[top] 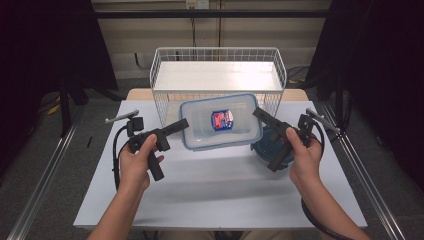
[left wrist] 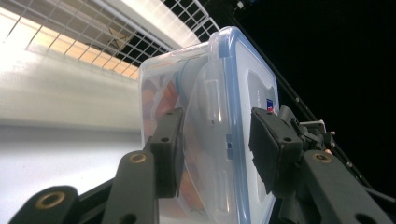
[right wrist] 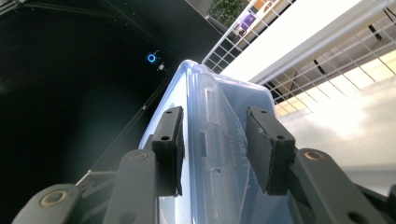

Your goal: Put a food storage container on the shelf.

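Nearest to us, our two forearms come in over the near edge of the white tabletop, each hand carrying a black two-jaw gripper. Between them we hold the clear plastic food box with a blue-rimmed snap lid and a small red-and-blue label; it hangs above the far middle of the tabletop, just in front of the white wire basket that stands at the far edge.

Our left gripper meets the box at its left short end. In the left gripper view its jaws stand partly closed, one pad on the underside and the other on the lid, pinching the end with its side latch. Our right gripper does the same at the right short end, and the right gripper view has its pads set on either side of that end of the box.

A dark blue round lid or dish lies on the tabletop under our right hand, partly hidden by it.

We judge that we are in the carrying step: the box is gripped at both ends, clear of the table, and close to the basket. The next move calls for lifting it level above the wire rim, carrying it forward with both hands together, and lowering it inside before either grip loosens.
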The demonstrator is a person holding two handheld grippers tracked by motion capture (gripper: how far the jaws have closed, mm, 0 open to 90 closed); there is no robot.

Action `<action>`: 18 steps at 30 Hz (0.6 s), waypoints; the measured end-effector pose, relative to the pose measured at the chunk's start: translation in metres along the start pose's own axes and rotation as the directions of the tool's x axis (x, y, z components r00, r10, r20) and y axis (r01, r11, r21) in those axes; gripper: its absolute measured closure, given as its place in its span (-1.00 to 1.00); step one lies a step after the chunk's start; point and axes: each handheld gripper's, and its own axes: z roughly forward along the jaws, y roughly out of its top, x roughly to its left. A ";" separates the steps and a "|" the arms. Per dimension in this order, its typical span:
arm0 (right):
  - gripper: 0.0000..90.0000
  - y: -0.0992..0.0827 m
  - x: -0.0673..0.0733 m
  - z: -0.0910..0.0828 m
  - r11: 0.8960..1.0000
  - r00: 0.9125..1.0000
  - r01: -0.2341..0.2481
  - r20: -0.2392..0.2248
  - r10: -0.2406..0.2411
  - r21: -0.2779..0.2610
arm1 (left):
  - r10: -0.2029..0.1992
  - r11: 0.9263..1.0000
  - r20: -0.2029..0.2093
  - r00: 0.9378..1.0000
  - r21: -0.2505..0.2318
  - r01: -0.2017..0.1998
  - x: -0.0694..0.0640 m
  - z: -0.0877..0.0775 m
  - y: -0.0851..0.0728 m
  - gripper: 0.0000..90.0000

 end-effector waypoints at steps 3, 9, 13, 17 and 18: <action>0.30 0.006 0.002 0.005 1.000 1.000 0.006 0.004 -0.006 -0.005 | -0.008 1.000 0.005 1.000 -0.007 0.008 0.000 0.002 0.004 0.25; 0.30 0.016 0.006 0.012 1.000 1.000 0.016 0.000 -0.016 -0.016 | -0.019 1.000 0.012 1.000 -0.022 0.020 -0.001 0.005 0.014 0.25; 0.31 0.021 0.010 0.018 0.999 1.000 0.023 -0.004 -0.023 -0.023 | -0.034 0.999 0.016 0.999 -0.033 0.035 -0.001 0.006 0.020 0.25; 0.32 0.026 0.013 0.026 0.999 1.000 0.024 -0.014 -0.025 -0.040 | -0.038 0.998 0.020 0.999 -0.050 0.039 0.000 0.008 0.027 0.25; 0.32 0.028 0.013 0.027 0.999 1.000 0.025 -0.018 -0.026 -0.039 | -0.036 0.998 0.022 0.999 -0.049 0.037 0.000 0.008 0.028 0.25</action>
